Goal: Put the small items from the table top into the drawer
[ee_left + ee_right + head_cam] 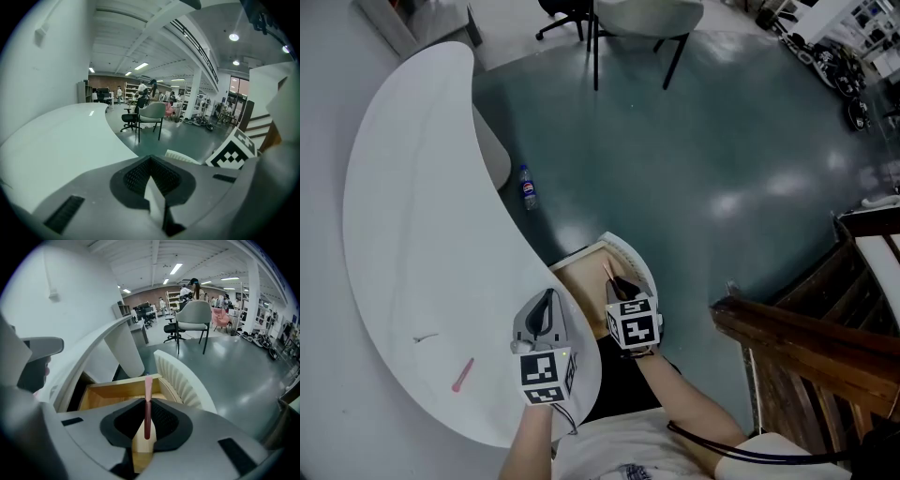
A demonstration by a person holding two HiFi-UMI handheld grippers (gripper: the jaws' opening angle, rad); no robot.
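A white curved table (422, 216) has its wooden drawer (581, 279) pulled open at the near edge. My right gripper (617, 281) hangs over the drawer, shut on a thin pink stick (147, 385) that points down at the drawer (117, 392). My left gripper (547, 294) hovers over the table's rim beside the drawer. Its tips meet with nothing seen between them (151, 168). A pink item (462, 375) and a small dark item (425, 337) lie on the table top to the left.
A water bottle (527, 186) stands on the green floor by the table's leg. Office chairs (637, 19) are farther back. A wooden railing (806, 328) runs at the right. The drawer's ribbed white front (639, 270) juts into the floor space.
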